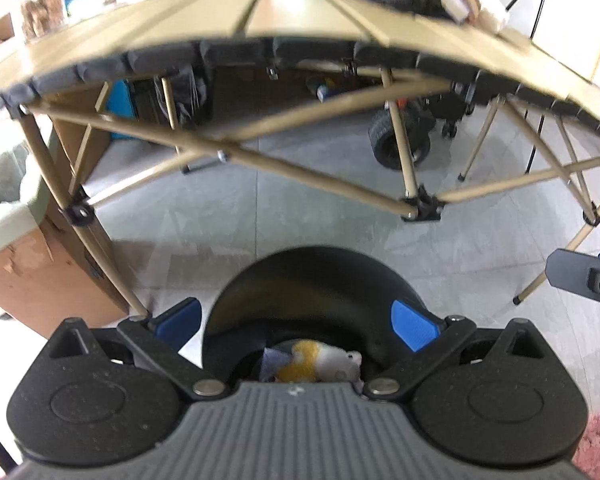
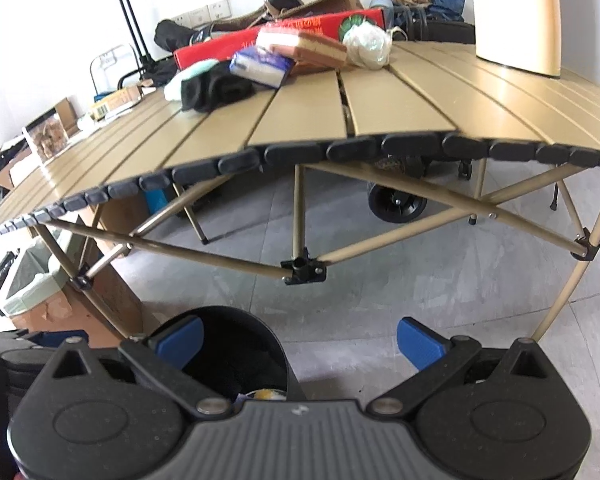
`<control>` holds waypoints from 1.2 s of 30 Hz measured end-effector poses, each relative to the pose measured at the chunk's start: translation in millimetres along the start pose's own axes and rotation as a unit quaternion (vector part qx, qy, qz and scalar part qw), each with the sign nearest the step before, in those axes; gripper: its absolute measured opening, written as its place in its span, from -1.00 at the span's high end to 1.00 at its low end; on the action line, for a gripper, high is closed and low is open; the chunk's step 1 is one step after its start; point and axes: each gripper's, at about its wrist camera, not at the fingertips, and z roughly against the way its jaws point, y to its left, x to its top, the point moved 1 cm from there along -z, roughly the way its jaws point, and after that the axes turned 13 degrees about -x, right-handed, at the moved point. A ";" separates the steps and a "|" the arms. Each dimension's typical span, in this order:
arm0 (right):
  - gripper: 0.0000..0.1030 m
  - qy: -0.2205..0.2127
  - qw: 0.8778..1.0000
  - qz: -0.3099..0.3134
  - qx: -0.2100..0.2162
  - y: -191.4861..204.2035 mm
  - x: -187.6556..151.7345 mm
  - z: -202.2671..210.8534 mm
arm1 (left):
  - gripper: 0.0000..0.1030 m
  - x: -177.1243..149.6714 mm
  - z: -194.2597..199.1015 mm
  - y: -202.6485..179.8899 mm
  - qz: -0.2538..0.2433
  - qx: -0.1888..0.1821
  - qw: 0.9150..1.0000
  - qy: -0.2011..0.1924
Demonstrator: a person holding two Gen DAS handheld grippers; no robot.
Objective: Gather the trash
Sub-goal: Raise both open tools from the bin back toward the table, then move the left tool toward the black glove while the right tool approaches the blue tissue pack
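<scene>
Grey floor tiles [image 2: 380, 280] beneath a slatted desk [image 2: 420, 112]. Black bin [image 1: 300, 280] stands below both claws, holding crumpled scraps [image 1: 320, 360]. Left claw [image 1: 300, 322] straddles the bin, whether gripping it cannot be told; right claw [image 2: 300, 340] is apart and empty. On the desk, a crumpled bag [image 2: 366, 46] looks light and soft: pinch a fold.
</scene>
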 end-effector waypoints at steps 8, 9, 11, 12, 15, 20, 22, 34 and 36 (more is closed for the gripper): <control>-1.00 -0.043 0.999 0.004 0.022 4.0 7.0 29.4 | -1.00 13.4 36.2 -10.4 -0.021 0.004 0.999 -0.050; -1.00 -0.049 0.998 0.003 0.025 4.3 8.1 33.2 | -1.00 15.2 40.2 -12.0 -0.025 0.004 0.998 -0.053; -1.00 -0.060 0.998 0.003 0.030 5.6 9.5 39.9 | -1.00 18.2 48.6 -14.1 -0.028 0.001 0.998 -0.063; -1.00 -0.065 0.997 0.003 0.033 6.1 10.2 42.8 | -1.00 19.8 52.8 -14.1 -0.028 0.001 0.997 -0.068; -1.00 -0.082 0.996 0.000 0.039 7.6 13.7 52.4 | -1.00 24.4 65.7 -14.1 -0.033 0.001 0.996 -0.085; -1.00 -0.120 0.992 0.002 0.046 9.8 23.0 69.2 | -1.00 34.6 84.1 -16.3 -0.035 -0.001 0.993 -0.115; -1.00 -0.132 0.990 0.008 0.045 12.3 28.2 75.4 | -1.00 38.9 89.8 -18.6 -0.039 -0.002 0.991 -0.125; -1.00 -0.212 0.976 0.035 0.030 29.7 71.5 102.5 | -1.00 75.1 116.8 -28.0 -0.057 0.007 0.980 -0.192; -1.00 -0.225 0.973 0.040 0.027 34.5 79.9 105.6 | -1.00 81.8 118.9 -29.2 -0.059 0.009 0.978 -0.202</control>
